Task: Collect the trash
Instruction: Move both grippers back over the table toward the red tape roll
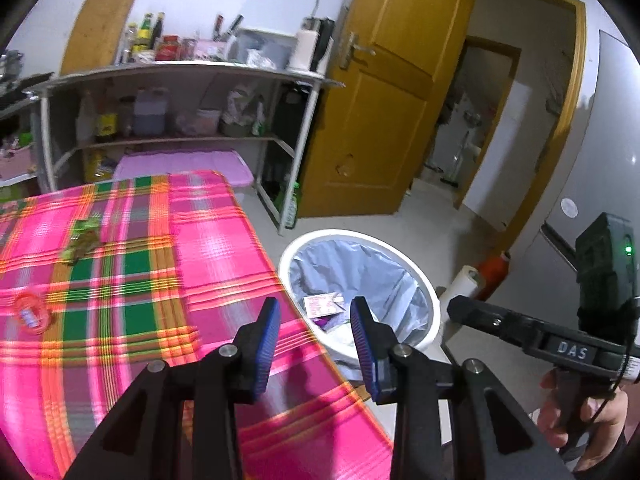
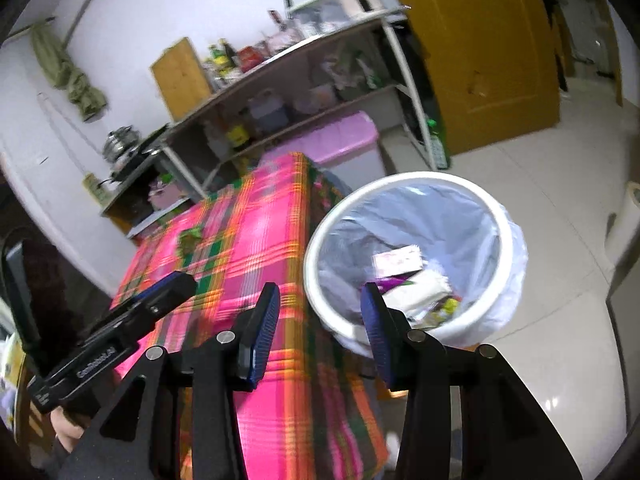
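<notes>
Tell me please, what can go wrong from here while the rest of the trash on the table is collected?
1. The green wrapper and red wrapper lie far across the tablecloth; closing jaws might pinch the cloth and drag it.
2. The bin stands off the table's edge, so a piece released early could land on the floor.
3. Left gripper and right gripper work close together and could collide.

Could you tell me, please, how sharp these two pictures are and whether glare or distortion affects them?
Left wrist view: the plaid tablecloth and the green wrapper are smeared by motion blur, the fingers stay crisp, and the door bows from fisheye distortion. Right wrist view: similar blur on the cloth, the trash bin fairly clear, soft glare on the floor tiles.
</notes>
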The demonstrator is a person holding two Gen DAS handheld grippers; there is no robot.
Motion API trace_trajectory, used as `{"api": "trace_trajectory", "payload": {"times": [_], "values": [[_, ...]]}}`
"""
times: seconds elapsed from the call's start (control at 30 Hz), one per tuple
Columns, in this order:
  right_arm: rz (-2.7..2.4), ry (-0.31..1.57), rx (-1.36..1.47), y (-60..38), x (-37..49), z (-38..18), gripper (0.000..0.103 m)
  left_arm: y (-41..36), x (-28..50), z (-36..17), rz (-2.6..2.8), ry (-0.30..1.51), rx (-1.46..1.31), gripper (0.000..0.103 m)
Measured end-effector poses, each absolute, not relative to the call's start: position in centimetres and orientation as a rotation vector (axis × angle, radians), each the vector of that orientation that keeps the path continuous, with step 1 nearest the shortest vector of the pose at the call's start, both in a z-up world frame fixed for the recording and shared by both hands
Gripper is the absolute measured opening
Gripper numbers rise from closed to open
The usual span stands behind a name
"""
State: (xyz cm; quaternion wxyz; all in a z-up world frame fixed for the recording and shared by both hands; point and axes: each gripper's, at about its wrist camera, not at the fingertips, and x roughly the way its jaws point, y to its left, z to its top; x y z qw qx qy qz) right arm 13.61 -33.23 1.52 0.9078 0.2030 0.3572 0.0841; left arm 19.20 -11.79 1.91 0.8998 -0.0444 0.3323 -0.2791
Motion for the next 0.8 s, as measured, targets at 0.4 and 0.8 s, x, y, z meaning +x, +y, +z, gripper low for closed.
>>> {"api": "trace_trajectory", "payload": {"times": [0.4, 0.8], "values": [[0.303, 0.729, 0.322, -25.7, 12.5, 3.2, 0.044, -4.2, 15.5, 3.6, -0.445, 0.634, -0.123, 0.036], [0.334, 0.752, 0.298, -22.6, 14.3, 3.0, 0.053, 1.2, 15.8, 2.7, -0.338, 0.634, -0.164, 0.039]]}}
